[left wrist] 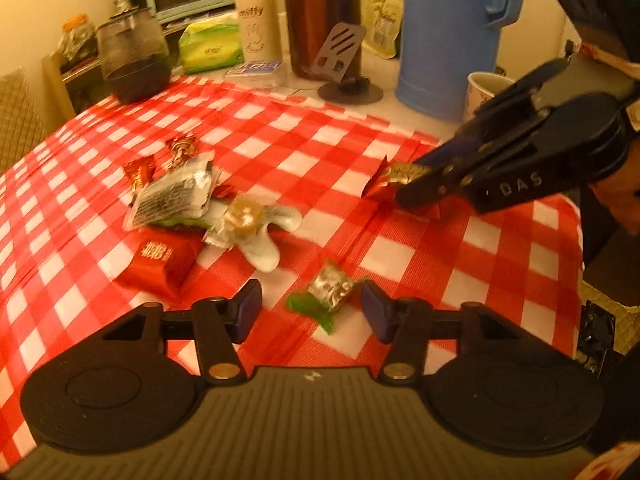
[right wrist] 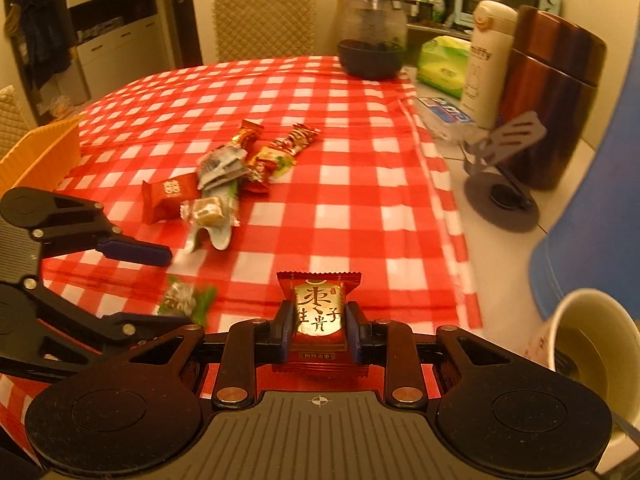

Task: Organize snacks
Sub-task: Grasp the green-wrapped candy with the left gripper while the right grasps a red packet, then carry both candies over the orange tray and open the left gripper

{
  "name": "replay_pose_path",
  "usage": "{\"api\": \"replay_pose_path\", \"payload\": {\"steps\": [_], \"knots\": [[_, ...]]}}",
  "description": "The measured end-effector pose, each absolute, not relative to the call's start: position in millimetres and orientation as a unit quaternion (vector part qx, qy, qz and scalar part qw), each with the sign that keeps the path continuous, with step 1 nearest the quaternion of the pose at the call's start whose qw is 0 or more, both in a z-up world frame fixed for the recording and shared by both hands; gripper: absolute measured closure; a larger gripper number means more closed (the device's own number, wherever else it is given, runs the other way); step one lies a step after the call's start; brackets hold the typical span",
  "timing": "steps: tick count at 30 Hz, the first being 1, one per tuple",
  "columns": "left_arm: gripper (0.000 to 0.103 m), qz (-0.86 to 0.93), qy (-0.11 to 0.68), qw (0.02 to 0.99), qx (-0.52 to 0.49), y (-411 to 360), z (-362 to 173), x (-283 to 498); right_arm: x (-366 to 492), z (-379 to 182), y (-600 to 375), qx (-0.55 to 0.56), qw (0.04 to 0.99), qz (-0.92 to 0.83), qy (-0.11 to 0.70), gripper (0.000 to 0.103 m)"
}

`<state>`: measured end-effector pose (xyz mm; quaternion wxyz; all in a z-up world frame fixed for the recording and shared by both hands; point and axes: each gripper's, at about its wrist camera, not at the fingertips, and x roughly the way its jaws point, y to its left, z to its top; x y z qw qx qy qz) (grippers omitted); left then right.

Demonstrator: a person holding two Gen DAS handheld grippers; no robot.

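Observation:
My right gripper (right wrist: 318, 330) is shut on a red and gold snack packet (right wrist: 319, 312) and holds it over the checked cloth; it also shows in the left wrist view (left wrist: 404, 188), with the packet (left wrist: 394, 176) in its tips. My left gripper (left wrist: 312, 310) is open, its fingers on either side of a green and silver candy (left wrist: 330, 290) that lies on the cloth. From the right wrist view that candy (right wrist: 180, 300) lies beside the left gripper (right wrist: 168, 284). A pile of wrapped snacks (left wrist: 180, 200) lies at centre left, also in the right wrist view (right wrist: 224, 184).
An orange basket (right wrist: 40, 156) stands at the cloth's left edge. At the back stand a dark glass jar (left wrist: 134, 56), a white bottle (left wrist: 256, 20), a brown flask (left wrist: 324, 16), a phone stand (left wrist: 344, 72), a blue jug (left wrist: 452, 32) and a cup (right wrist: 592, 344).

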<state>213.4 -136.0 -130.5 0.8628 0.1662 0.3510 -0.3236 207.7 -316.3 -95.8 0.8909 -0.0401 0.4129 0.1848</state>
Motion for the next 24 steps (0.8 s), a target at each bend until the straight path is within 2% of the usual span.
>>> {"api": "replay_pose_path", "payload": {"steps": [2, 4, 6, 15, 24], "knots": [[0.063, -0.331, 0.350, 0.860, 0.165, -137, -132, 214, 205, -97, -318, -0.033, 0.892, 0.180, 0.413, 0.075], [0.076, -0.340, 0.349, 0.857, 0.170, -139, -132, 214, 204, -98, -318, -0.027, 0.894, 0.177, 0.411, 0.075], [0.082, -0.345, 0.353, 0.852, 0.172, -141, -130, 213, 203, -99, -317, -0.024, 0.894, 0.177, 0.412, 0.075], [0.085, -0.277, 0.380, 0.875, 0.118, -115, -115, 205, 197, -81, -312, -0.014, 0.900, 0.173, 0.399, 0.076], [0.085, -0.181, 0.381, 0.905, 0.057, -50, -69, 178, 184, -22, -276, -0.016, 0.912, 0.199, 0.357, 0.076]]}}
